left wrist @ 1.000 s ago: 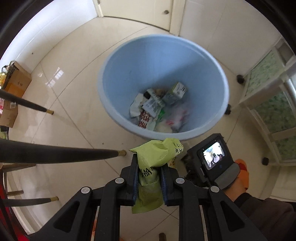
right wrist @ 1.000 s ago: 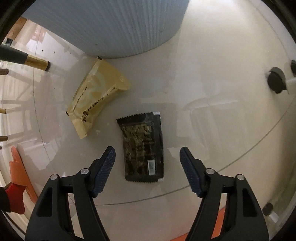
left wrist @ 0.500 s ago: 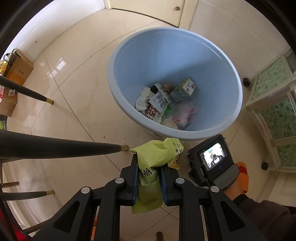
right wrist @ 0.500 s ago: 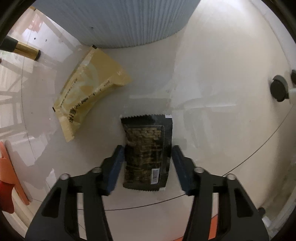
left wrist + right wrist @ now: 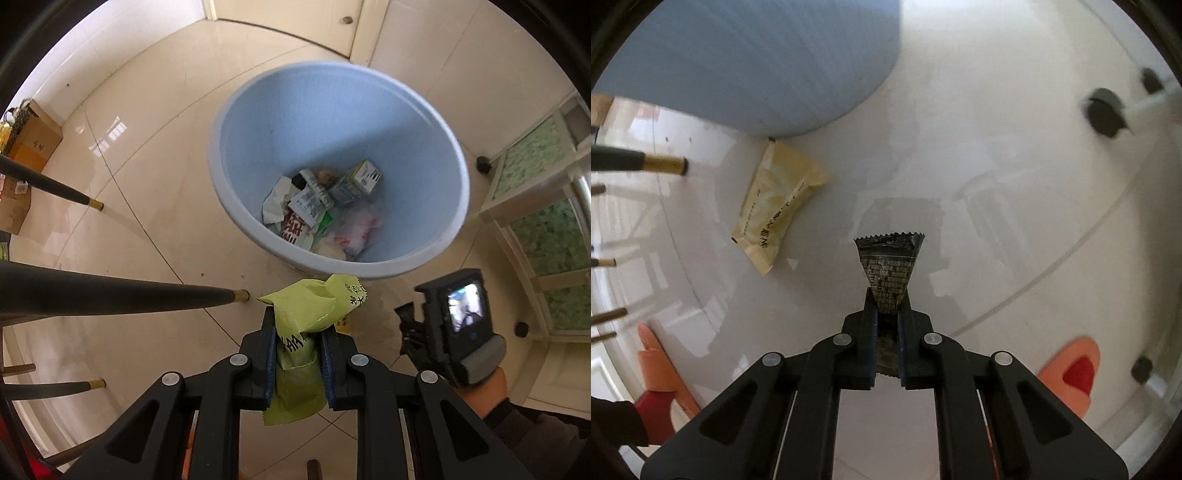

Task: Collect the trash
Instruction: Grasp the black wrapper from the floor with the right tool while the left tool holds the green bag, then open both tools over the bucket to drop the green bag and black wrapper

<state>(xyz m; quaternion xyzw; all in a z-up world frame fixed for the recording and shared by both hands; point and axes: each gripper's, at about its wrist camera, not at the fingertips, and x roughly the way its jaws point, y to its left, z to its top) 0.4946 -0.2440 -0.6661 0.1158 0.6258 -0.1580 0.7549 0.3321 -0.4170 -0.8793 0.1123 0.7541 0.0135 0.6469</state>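
Glossy cream floor tiles surround a blue bin.

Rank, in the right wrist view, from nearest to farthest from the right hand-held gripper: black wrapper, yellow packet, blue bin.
1. Black wrapper: clamped in the right hand-held gripper.
2. Yellow packet: on the floor, upper left.
3. Blue bin: beyond the packet, top left.

The crumpled yellow-green plastic wrapper carries bold black Chinese characters, too folded to read. The pale yellow packet and black foil sachet show small print, and the carton a dark barcode-like patch, all illegible.
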